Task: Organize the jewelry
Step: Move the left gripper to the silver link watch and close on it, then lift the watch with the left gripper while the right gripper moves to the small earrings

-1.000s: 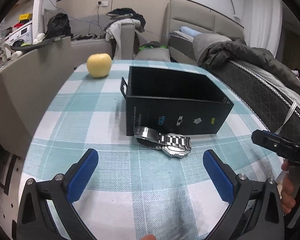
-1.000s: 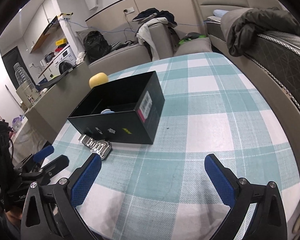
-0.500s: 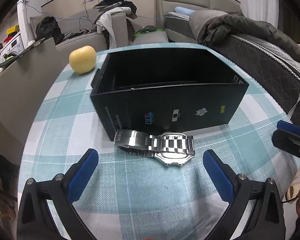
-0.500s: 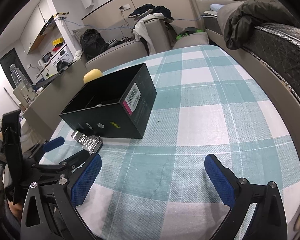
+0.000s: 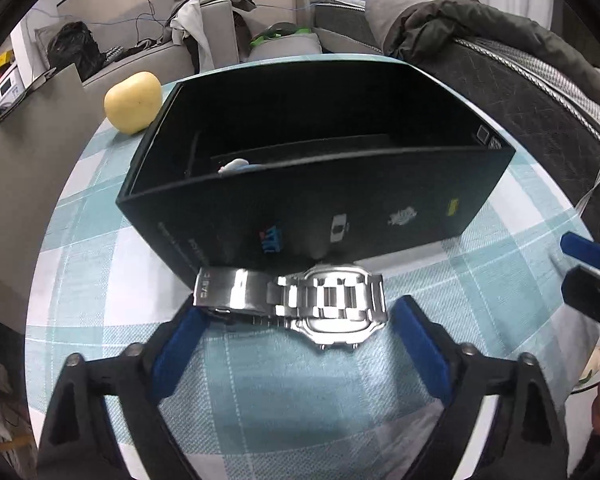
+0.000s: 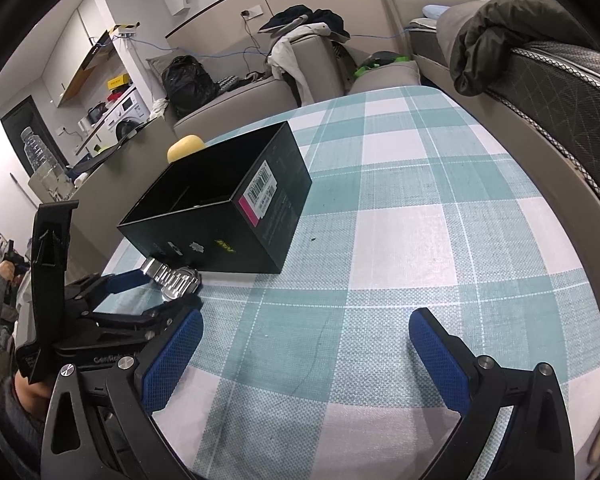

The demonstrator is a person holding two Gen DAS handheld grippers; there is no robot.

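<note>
A silver metal watch (image 5: 324,300) lies on the checked cloth, right against the front wall of an open black box (image 5: 340,200). My left gripper (image 5: 298,310) straddles the watch, one blue pad at each end of it. Its jaws are closing, and the pads do not clearly press on the metal. The right wrist view shows the same watch (image 6: 176,280), the box (image 6: 220,236) and the left gripper (image 6: 162,292) around the watch. My right gripper (image 6: 306,320) stands open over bare cloth, to the right of the box, with nothing between its fingers.
A yellow apple (image 5: 134,102) sits behind the box's left corner. A small pale object (image 5: 236,166) lies inside the box. The table (image 6: 400,240) has a teal and white checked cloth. A bed (image 5: 520,80) runs along its right side, a sofa behind.
The left gripper has come forward and down to the watch, and its jaws have narrowed around it. The right gripper has stayed nearly still.
</note>
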